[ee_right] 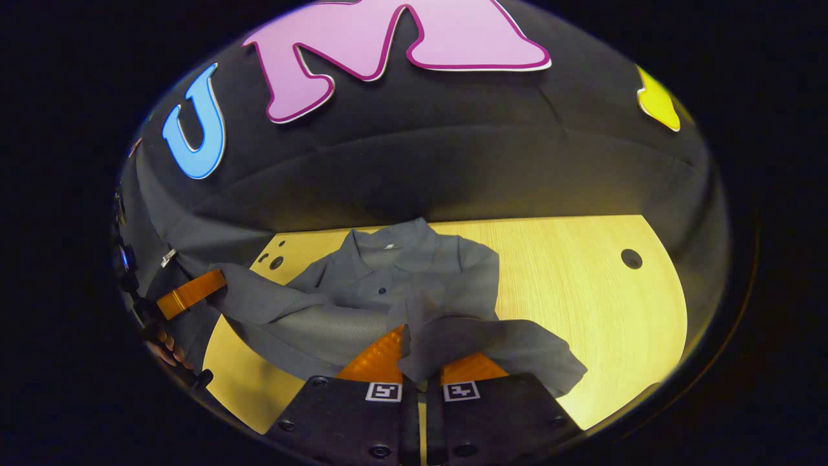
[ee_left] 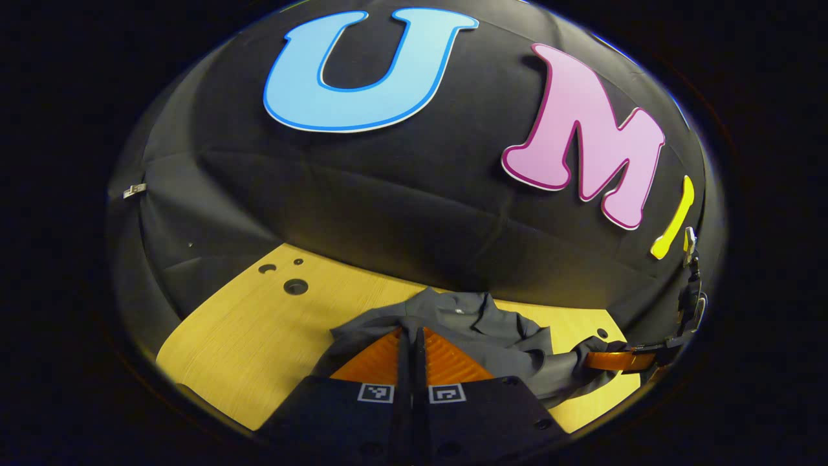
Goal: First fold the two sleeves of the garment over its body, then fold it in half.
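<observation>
A grey collared garment (ee_right: 394, 285) lies on the wooden table (ee_right: 582, 291), collar toward the booth wall, its body spread flat and both sleeves lifted off the surface. The right gripper (ee_right: 414, 353) has its orange fingers pressed together on a fold of the right sleeve (ee_right: 491, 353), which drapes over the nearer finger and hangs toward the table's near edge. The left gripper (ee_left: 411, 353) likewise shows its fingers closed against one another, with grey cloth at their tips; seen from the right gripper view, one orange finger (ee_right: 191, 291) meets the end of the left sleeve (ee_right: 259, 301), so a pinch on that cuff is likely, though the contact itself is too small to confirm. Risks from here, as judgement: a thin pinch may slip when the sleeve is carried across, dropping it short of the body; pulling too hard may drag or bunch the whole garment, spoiling the later half-fold. The hem and lower body are hidden behind the gripper housings, and a hand (ee_right: 169, 353) is barely discernible at the view's dark edge.
</observation>
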{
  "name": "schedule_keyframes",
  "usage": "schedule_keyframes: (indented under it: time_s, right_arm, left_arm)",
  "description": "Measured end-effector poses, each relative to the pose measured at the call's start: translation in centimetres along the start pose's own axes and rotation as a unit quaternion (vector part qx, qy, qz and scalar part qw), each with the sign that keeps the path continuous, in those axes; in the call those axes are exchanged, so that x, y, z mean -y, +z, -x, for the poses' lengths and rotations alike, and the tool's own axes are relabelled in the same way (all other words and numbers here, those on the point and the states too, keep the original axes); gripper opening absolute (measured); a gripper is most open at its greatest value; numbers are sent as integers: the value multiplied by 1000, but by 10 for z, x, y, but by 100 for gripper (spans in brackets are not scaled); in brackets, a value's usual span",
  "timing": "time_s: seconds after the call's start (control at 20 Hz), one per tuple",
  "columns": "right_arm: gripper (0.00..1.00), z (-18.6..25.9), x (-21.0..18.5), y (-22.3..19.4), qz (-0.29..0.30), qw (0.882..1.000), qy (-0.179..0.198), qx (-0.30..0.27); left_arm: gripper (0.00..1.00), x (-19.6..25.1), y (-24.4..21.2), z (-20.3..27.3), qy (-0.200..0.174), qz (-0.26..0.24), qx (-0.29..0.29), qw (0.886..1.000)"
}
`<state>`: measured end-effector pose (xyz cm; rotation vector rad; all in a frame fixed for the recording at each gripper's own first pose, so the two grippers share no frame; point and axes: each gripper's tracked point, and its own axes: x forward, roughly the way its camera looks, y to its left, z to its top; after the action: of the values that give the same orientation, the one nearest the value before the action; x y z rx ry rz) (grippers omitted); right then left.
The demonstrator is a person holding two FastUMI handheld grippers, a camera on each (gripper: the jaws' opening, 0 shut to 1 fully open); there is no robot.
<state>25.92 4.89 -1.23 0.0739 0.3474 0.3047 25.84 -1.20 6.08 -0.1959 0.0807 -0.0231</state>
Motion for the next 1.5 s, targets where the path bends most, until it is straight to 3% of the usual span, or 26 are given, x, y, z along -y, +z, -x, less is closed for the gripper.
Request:
schedule_keyframes:
  time_s: [0.3,0.7,0.8,0.9,0.95,1.0,1.1,1.15,1.2,1.25,1.3,1.35,1.5]
  right_arm:
    - [8,-56,6,27,-26,1000,-4,11]
    - [10,-115,22,13,-24,1000,-17,-5]
    - [16,-118,23,15,-16,1000,-18,1]
    - [30,-114,28,19,-5,1000,-26,11]
    - [41,-113,27,22,-1,999,-28,17]
    - [36,-104,26,26,1,999,-27,21]
    - [68,-91,24,32,3,999,-26,27]
    - [82,-82,25,33,6,999,-30,33]
    - [86,-73,28,36,7,999,-35,40]
    - [88,-59,29,38,8,998,-40,47]
    - [90,-47,28,39,7,997,-44,56]
    - [100,-35,26,41,6,997,-46,66]
    - [99,13,29,45,19,992,-71,100]
  left_arm:
    - [5,-16,-6,-63,13,7,-10,1000]
    - [5,-23,-31,-115,9,-4,-27,1000]
    - [7,-24,-36,-117,16,-9,-32,999]
    - [11,-22,-39,-116,17,-19,-40,999]
    - [18,-20,-38,-112,19,-28,-43,999]
    - [23,-22,-34,-107,24,-39,-40,998]
    - [46,-21,-22,-94,31,-49,-22,998]
    - [71,-19,-15,-83,30,-46,-14,998]
    - [77,-17,-10,-70,29,-40,-7,999]
    - [92,-16,-4,-56,29,-36,-1,999]
    - [89,-17,1,-42,30,-34,5,999]
    - [97,-19,5,-26,31,-34,13,999]
    - [96,-28,17,32,40,-46,38,997]
